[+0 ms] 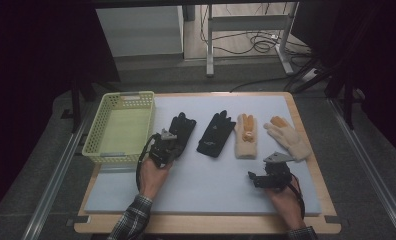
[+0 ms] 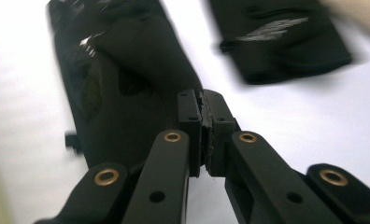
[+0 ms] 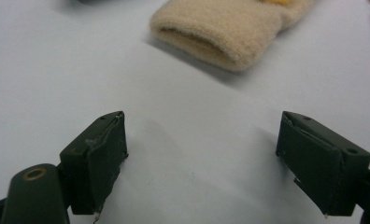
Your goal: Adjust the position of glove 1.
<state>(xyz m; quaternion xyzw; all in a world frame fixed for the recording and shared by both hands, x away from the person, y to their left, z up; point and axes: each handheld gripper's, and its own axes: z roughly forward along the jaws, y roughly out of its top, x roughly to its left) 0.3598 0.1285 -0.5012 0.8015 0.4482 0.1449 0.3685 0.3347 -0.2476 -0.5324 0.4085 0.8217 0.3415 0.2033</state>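
Note:
Two black gloves and two beige gloves lie in a row on the pale mat (image 1: 211, 175). My left gripper (image 1: 170, 141) (image 2: 202, 116) is at the cuff of the left black glove (image 1: 182, 126) (image 2: 127, 70). Its jaws are pressed together on the cuff's edge, and the fabric bunches up toward them. The second black glove (image 1: 216, 132) (image 2: 286, 42) lies just to the right. My right gripper (image 1: 253, 179) (image 3: 202, 154) rests low over bare mat with its jaws wide apart and nothing between them. A beige glove's cuff (image 1: 246, 145) (image 3: 220, 32) lies ahead of it.
A pale green basket (image 1: 128, 95) stands at the mat's left, close beside the left gripper. The other beige glove (image 1: 288, 137) lies at the far right. The mat sits on a wooden board (image 1: 306, 150); desk legs and cables stand beyond the table.

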